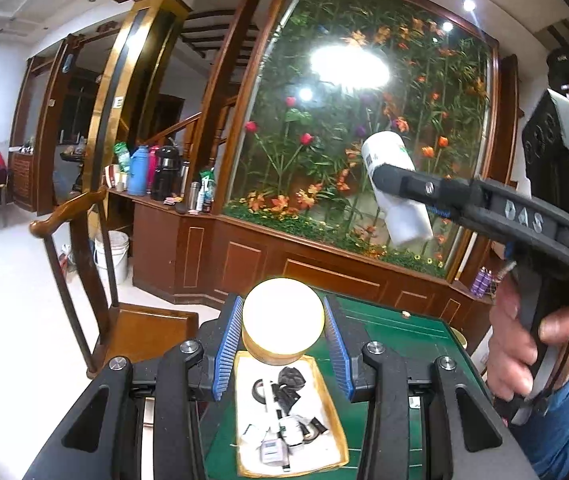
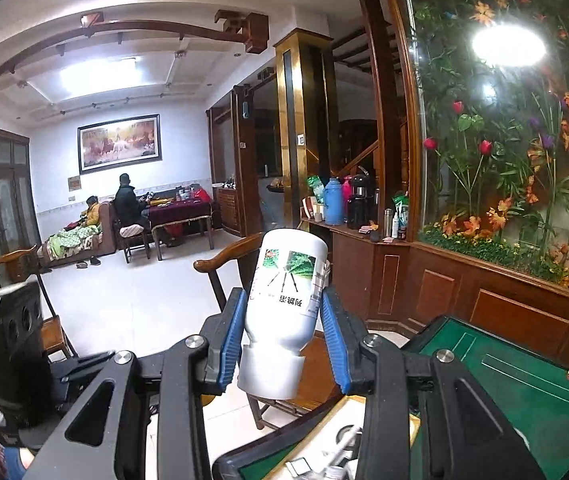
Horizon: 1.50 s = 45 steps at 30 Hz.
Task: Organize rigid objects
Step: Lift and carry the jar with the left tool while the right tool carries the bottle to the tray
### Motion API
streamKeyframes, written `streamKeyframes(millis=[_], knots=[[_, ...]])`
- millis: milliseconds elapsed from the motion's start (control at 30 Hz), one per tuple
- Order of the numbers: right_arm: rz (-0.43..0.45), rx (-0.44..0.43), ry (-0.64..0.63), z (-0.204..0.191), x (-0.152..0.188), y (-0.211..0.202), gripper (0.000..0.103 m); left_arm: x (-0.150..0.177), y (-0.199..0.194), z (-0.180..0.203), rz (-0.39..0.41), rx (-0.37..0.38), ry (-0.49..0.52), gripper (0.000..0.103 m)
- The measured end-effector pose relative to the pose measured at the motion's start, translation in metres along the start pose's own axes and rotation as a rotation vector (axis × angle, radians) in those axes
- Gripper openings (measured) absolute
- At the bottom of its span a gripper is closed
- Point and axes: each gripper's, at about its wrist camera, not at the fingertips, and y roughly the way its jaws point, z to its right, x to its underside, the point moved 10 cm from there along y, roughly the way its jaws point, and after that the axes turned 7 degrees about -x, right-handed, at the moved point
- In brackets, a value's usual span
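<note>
My left gripper is shut on a round wooden container with a pale lid and holds it above a white tray on the green table. The tray holds several small items: tape rolls, a black crumpled piece, a white stick, small packets. My right gripper is shut on a white bottle, upside down, cap toward the camera, held in the air. The same bottle and right gripper show at the right of the left wrist view, raised above the table.
The green felt table lies below both grippers; its far corner shows in the right wrist view. A wooden chair stands at the table's left. A wooden cabinet with a glass flower display is behind. Flasks stand on a ledge.
</note>
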Motion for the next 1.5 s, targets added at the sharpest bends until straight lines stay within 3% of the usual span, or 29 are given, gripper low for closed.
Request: streamKeyframes(millis=[267, 500, 600, 767, 967, 1233, 1500], knots=[[0.001, -0.033, 0.059, -0.014, -0.027, 0.030, 0.037, 0.009, -0.010, -0.044, 0.003, -0.046, -0.026, 0.043], [0.044, -0.040, 0.101, 0.003, -0.057, 0.031, 0.037, 0.018, 0.001, -0.050, -0.017, -0.039, -0.038, 0.043], [0.022, -0.028, 0.133, 0.030, -0.036, 0.029, 0.037, 0.024, 0.017, -0.041, -0.041, -0.016, -0.038, 0.043], [-0.056, 0.039, 0.144, 0.081, 0.030, 0.010, 0.036, 0.037, 0.041, -0.004, -0.086, 0.045, -0.028, 0.043], [-0.040, 0.082, 0.197, 0.130, 0.059, -0.039, 0.036, 0.036, 0.041, 0.061, -0.092, 0.098, 0.033, 0.043], [-0.043, 0.070, 0.219, 0.145, 0.087, -0.079, 0.036, 0.036, 0.016, 0.146, -0.081, 0.195, 0.114, 0.043], [-0.134, 0.055, 0.282, 0.160, 0.157, -0.073, 0.036, 0.097, 0.050, 0.184, -0.207, 0.251, 0.136, 0.043]])
